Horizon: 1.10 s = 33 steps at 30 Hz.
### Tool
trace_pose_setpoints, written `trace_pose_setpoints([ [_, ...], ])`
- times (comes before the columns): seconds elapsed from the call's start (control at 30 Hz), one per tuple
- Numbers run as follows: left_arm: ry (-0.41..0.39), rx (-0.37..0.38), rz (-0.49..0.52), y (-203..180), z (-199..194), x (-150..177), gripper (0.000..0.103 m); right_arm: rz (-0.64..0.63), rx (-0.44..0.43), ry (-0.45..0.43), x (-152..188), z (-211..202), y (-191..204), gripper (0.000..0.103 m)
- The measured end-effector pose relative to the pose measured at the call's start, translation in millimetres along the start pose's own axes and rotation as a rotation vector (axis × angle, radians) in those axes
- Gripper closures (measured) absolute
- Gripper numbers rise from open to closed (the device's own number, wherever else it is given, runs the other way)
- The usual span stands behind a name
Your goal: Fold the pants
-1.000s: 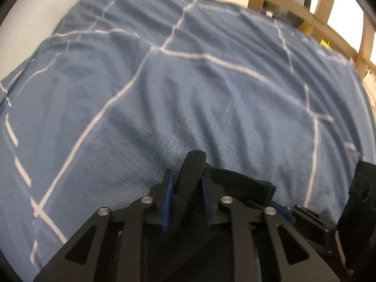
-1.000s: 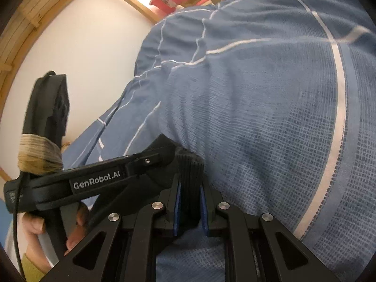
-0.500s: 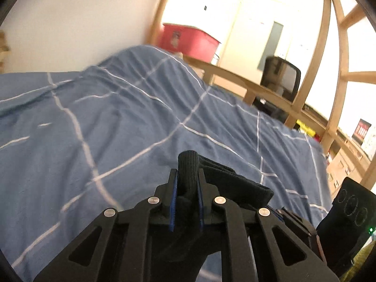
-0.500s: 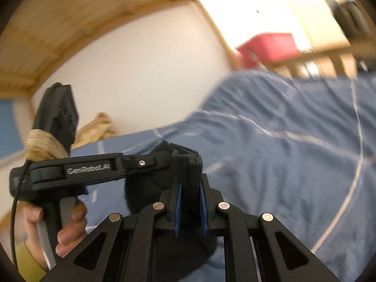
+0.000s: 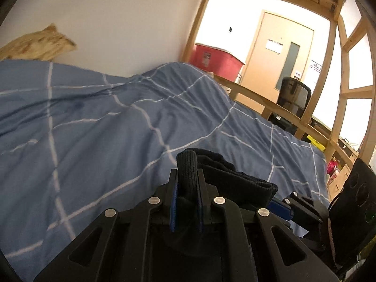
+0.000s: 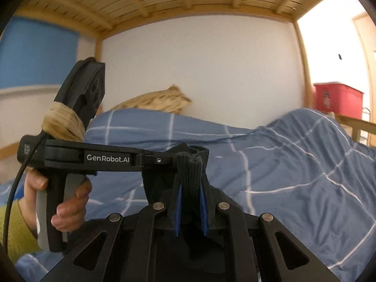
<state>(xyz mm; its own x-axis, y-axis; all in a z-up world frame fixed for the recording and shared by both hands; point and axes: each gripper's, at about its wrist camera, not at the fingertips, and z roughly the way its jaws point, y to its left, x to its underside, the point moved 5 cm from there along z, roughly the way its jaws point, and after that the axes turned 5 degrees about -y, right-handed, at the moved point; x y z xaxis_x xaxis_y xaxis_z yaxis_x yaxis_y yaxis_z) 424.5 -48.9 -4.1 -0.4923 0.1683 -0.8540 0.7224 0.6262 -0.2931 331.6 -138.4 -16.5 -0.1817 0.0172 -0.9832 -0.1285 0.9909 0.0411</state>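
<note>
1. Left gripper (image 5: 186, 185) clamped on a bunched ribbed edge of the black pants (image 5: 237, 178); jaws have just closed a little further on the cloth
2. Right gripper (image 6: 190, 188) likewise clamped on pants edge, just beside the left one
3. Pants hang lifted over the bed (image 5: 105, 127), near its front edge
4. Step, as judged: lift and carry before laying out
5. Next: lower onto the bed's flat middle, spread grippers apart, keep both grips tight

I see the black ribbed pants (image 5: 188, 171) bunched up and held up above the blue bed, not flat.
</note>
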Motion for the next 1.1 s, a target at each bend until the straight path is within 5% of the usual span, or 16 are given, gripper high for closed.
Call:
trace_pose_setpoints([
  [0.27,0.006,-0.047,-0.115,56,-42,43,0.085,-0.115,-0.050,0.066,23,7,76,0.088],
  [0.63,0.123,-0.427,-0.210,106,-119,113,0.077,-0.363,-0.133,0.177,93,13,161,0.088],
  [0.77,0.127,-0.390,-0.280,104,-136,129,0.066,-0.423,-0.149,0.198,111,10,178,0.079],
  [0.9,0.139,-0.362,-0.277,92,-137,134,0.060,-0.418,-0.238,0.215,117,-3,188,0.041],
  [1.1,0.096,-0.346,-0.309,77,-128,129,0.058,-0.244,-0.192,0.181,96,-35,155,0.040],
])
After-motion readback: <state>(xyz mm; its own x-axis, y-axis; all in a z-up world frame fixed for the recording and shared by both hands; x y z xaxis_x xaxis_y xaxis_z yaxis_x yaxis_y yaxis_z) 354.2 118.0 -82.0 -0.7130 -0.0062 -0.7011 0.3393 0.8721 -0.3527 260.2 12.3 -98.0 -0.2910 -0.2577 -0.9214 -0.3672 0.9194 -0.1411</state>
